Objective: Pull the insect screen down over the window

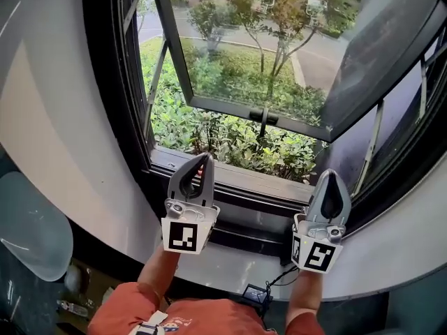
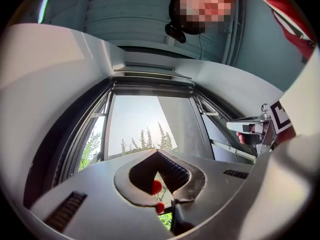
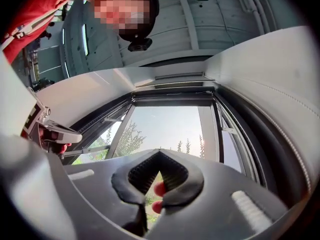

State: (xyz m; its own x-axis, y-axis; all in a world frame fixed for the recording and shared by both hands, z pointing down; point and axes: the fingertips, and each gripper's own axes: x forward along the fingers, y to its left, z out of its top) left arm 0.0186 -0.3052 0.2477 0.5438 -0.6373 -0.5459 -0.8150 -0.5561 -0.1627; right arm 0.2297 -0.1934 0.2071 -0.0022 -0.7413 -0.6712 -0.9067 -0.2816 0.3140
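Nothing is done yet — the insect screen seems rolled up in the top rail (image 2: 152, 86), high beyond the tips of the left gripper (image 1: 204, 158) and right gripper (image 1: 330, 174), both clenched on nothing, the window (image 1: 244, 185) uncovered.

Two grey plastic two-jaw grippers show: the left gripper (image 1: 204, 159) and the right gripper (image 1: 330, 174). Each carries one white cube with black square markers, so two cubes in all: the left cube (image 1: 183, 234) and the right cube (image 1: 318, 255). Two forearms hold them, the left forearm (image 1: 157, 274) and the right forearm (image 1: 305, 299). There is one black-framed window (image 1: 112, 82) with one glazed sash (image 1: 230, 107) swung outward. One black plug with cable (image 1: 255, 295) sits by the near edge of the white sill (image 1: 237, 267).
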